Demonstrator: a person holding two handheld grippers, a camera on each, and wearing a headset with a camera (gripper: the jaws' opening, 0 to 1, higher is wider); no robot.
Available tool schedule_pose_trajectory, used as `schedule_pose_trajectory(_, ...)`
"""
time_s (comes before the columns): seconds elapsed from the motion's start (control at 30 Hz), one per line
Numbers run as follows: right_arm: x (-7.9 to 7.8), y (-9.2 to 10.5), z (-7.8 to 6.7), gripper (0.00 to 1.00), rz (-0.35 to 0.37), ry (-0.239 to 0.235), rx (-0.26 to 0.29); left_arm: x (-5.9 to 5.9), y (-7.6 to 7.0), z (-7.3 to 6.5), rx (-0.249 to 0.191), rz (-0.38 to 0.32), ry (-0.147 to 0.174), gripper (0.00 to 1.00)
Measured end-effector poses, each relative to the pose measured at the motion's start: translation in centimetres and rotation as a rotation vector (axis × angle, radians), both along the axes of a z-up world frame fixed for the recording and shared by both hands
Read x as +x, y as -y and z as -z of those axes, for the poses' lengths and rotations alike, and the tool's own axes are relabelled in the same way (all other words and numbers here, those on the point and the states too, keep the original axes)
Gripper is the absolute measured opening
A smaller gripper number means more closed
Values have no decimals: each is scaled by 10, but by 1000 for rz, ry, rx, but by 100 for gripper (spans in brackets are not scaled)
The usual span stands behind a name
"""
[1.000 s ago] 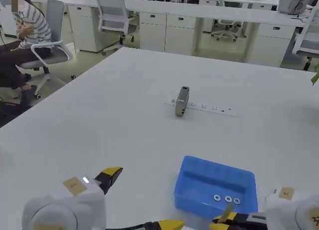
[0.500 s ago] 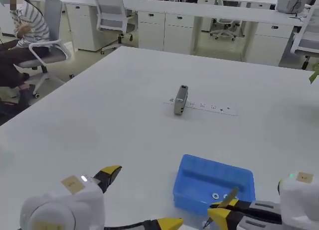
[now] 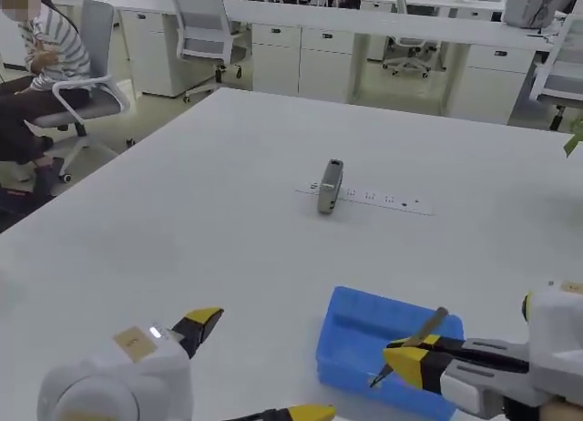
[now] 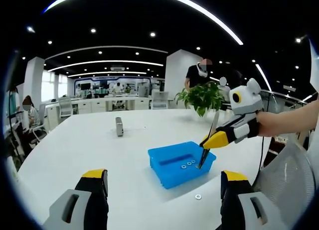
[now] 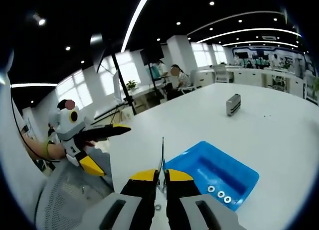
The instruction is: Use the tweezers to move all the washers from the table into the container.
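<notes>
Right claw [image 3: 408, 364], low right in the head view, pinches the tweezers [image 3: 428, 325] above the blue container [image 3: 355, 316] on the white desk [image 3: 228, 220]. At lower left, the left claw [image 3: 258, 364] gapes wide.

In the left gripper view, the tweezers' tip points down just beside three washers [image 4: 187, 164] inside the container. One washer [image 4: 198, 196] lies on the desk near its front wall.

In the right gripper view, the jaws are nearly together on the tweezers. The three washers sit at the container's lower right.

Found no legible text, brand, number or sign anywhere. Noticed a tan sticker [image 3: 135, 341] on the housing of the left tongs [image 3: 273, 360], too blurred to read. Saw faint dark marks along a white strip [image 3: 373, 199] on the desk [image 3: 182, 211], too small to decipher.
</notes>
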State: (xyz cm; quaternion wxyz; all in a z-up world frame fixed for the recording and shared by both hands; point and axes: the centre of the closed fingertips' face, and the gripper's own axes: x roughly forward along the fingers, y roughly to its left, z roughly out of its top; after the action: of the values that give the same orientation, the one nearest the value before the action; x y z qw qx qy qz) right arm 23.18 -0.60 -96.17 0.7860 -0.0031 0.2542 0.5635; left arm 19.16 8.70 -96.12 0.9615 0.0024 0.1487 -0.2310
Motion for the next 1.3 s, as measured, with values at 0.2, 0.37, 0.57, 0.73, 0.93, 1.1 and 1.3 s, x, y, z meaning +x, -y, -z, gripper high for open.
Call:
schedule_pose_trajectory(0.2,11,0,-6,3,19,-29,25,0,1,0,-2,2,0,96)
schedule_pose_trajectory(0.37,21,-1,-3,3,27,-36,13,0,1,-1,-3,1,3,96)
schedule_pose_trajectory(0.57,31,-2,4,3,37,-58,2,0,1,-1,-7,3,2,96)
schedule_pose_trajectory(0.73,40,-2,8,3,51,-82,-2,0,0,-1,-7,-1,4,96)
schedule_pose_trajectory(0.93,50,-2,18,3,71,-101,-22,0,-1,-2,-13,-9,6,96)
schedule_pose_trajectory(1.1,56,-4,25,3,77,-107,-43,0,-1,-2,-11,-9,6,96)
schedule_pose_trajectory(1.3,62,-6,33,3,79,-113,-69,0,-1,-1,-11,-8,6,96)
